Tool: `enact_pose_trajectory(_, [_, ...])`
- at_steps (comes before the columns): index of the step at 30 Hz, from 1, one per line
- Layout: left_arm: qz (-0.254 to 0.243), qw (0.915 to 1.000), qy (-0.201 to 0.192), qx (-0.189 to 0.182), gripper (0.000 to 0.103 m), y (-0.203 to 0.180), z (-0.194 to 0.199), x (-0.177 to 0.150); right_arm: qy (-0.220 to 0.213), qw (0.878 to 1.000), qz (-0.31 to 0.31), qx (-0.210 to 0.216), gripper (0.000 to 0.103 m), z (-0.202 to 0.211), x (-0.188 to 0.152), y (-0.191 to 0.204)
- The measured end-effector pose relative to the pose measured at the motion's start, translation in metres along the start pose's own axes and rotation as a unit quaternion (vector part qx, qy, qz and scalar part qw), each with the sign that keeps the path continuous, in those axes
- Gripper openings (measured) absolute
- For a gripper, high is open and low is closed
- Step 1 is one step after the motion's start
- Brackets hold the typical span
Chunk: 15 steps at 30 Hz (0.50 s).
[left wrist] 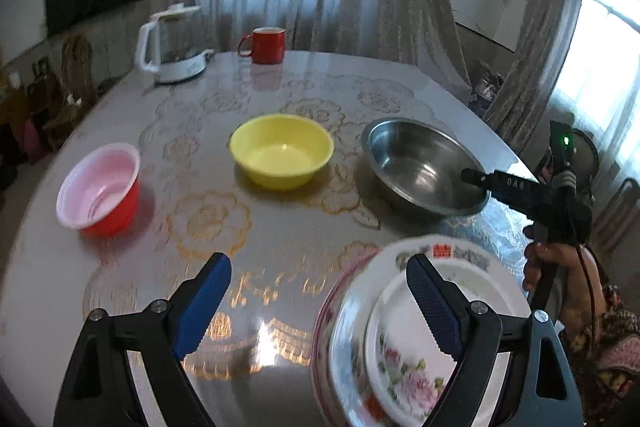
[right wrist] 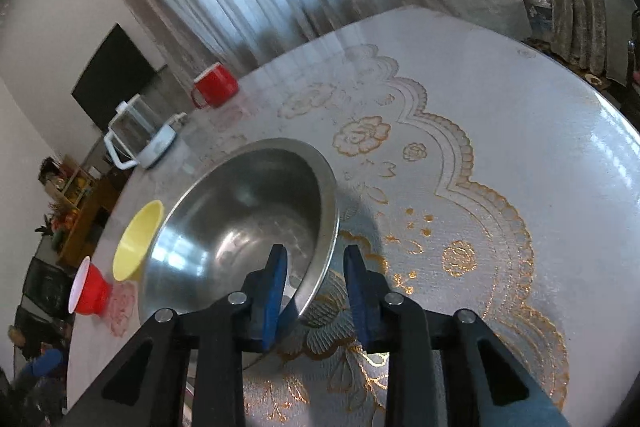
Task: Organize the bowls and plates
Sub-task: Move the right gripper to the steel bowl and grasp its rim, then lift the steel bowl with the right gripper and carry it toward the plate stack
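Right gripper [right wrist: 316,279]: jaws narrowed but not together, straddling the near rim of the steel bowl [right wrist: 248,227]. One blue pad sits inside the bowl, the other outside over the tablecloth, with the rim wall in the gap between them. A visible gap remains between the outer pad and the bowl wall; inner pad contact cannot be told. No clamp confirmed. In the left wrist view the same gripper comes in from the right, one finger reaching over the steel bowl's [left wrist: 420,163] right rim, with the person's hand [left wrist: 560,267] on its handle.

Left gripper [left wrist: 320,291]: jaws wide apart, nothing between the pads, hanging above the table [left wrist: 280,227]. Its right-hand finger overlaps the stack of flowered plates [left wrist: 400,347] in the view. Contact with the plates cannot be told. The stack sits at the near right edge of the table, smaller plate on top of larger ones.

Bowls run in a row across the table ahead of the left gripper:
- Red bowl with a pale inside [left wrist: 100,187], far left.
- Yellow bowl [left wrist: 282,151], centre, apart from both neighbours.
- Steel bowl, right, near the plates but not touching them.

All three are upright.

Far edge of the table: white kettle [left wrist: 172,43] and red mug [left wrist: 266,45], well apart from the bowls.
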State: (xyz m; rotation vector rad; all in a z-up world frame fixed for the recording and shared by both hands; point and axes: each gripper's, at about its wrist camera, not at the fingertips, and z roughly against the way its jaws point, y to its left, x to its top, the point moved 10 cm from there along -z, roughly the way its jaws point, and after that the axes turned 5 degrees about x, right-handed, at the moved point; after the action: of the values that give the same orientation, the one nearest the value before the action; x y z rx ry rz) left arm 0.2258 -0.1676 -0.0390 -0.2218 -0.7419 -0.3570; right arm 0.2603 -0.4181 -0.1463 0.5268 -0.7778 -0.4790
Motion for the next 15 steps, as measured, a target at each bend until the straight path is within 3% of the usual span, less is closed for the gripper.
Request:
enact_pose_trajectory(5, [-0.023, 0.9997, 0.0, -0.012, 0.09, -0.017, -0.02, 0.028, -0.022, 0.999, 0.024, 0.002, 0.029, 0.004, -0.005, 0.002])
enact_pose_trajectory(15, [-0.054, 0.9984, 0.017, -0.01, 0.09, -0.049, -0.079, 0.078, -0.007, 0.999, 0.041, -0.016, 0.029, -0.002, -0.008, 0.005])
